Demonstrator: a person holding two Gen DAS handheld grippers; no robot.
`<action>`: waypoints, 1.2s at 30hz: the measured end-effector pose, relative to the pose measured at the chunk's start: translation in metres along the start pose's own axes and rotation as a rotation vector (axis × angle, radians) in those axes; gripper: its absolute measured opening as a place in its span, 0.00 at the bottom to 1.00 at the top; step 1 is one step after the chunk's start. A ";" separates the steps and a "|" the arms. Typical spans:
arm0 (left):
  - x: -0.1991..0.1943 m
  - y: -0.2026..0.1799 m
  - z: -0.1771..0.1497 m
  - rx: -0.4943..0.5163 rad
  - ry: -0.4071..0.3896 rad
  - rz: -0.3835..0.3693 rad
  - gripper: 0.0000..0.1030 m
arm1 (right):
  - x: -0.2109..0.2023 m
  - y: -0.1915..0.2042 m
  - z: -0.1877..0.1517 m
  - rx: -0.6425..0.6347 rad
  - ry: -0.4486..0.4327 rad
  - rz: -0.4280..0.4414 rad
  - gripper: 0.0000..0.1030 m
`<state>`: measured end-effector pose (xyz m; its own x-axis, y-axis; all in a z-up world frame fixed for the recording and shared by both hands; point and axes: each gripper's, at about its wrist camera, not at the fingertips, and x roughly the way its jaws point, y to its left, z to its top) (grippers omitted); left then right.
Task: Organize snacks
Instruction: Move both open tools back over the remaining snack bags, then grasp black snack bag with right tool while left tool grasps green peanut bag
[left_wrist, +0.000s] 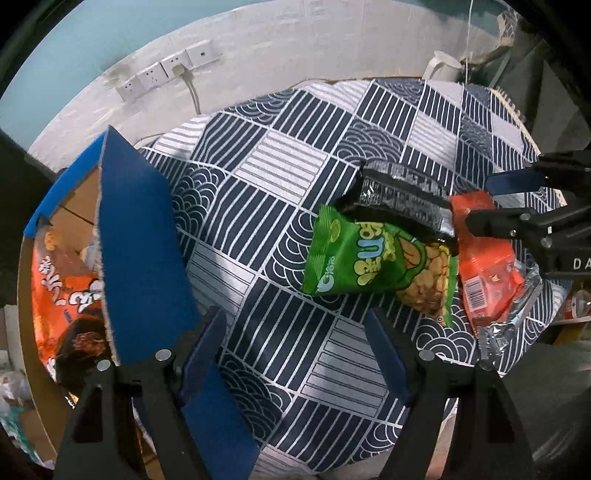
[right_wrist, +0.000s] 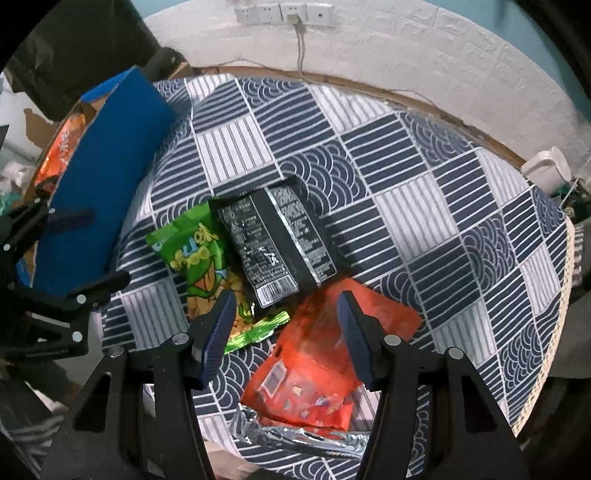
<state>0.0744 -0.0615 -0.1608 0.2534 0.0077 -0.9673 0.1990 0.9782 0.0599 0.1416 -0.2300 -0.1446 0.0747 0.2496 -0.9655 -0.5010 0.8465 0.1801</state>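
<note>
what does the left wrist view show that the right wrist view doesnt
Only the left wrist view: the large orange snack bag lying deep inside the blue box, seen almost whole, and the left hand-held gripper from behind, open over bare cloth.

Only the right wrist view: the black packet unobstructed with its barcode, and the right hand-held gripper open above the red packet.

Both: the checked tablecloth, the green snack bag, the wall sockets and the white jug.

left wrist: steeply down on tablecloth (left_wrist: 280, 206) | right wrist: same | shared: green bag (left_wrist: 354, 258), blue box (right_wrist: 107, 177)
</note>
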 end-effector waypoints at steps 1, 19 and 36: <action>0.002 -0.001 0.000 0.003 0.004 0.001 0.76 | 0.002 0.000 0.000 -0.006 0.004 0.000 0.55; 0.053 0.003 0.018 0.003 0.089 0.074 0.76 | 0.048 0.006 0.011 -0.082 0.087 -0.029 0.55; 0.028 0.018 0.040 -0.127 0.046 0.039 0.78 | 0.041 -0.001 0.020 0.072 0.081 0.048 0.73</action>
<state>0.1224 -0.0520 -0.1768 0.2145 0.0526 -0.9753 0.0677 0.9953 0.0686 0.1624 -0.2111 -0.1803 -0.0192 0.2548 -0.9668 -0.4387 0.8668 0.2372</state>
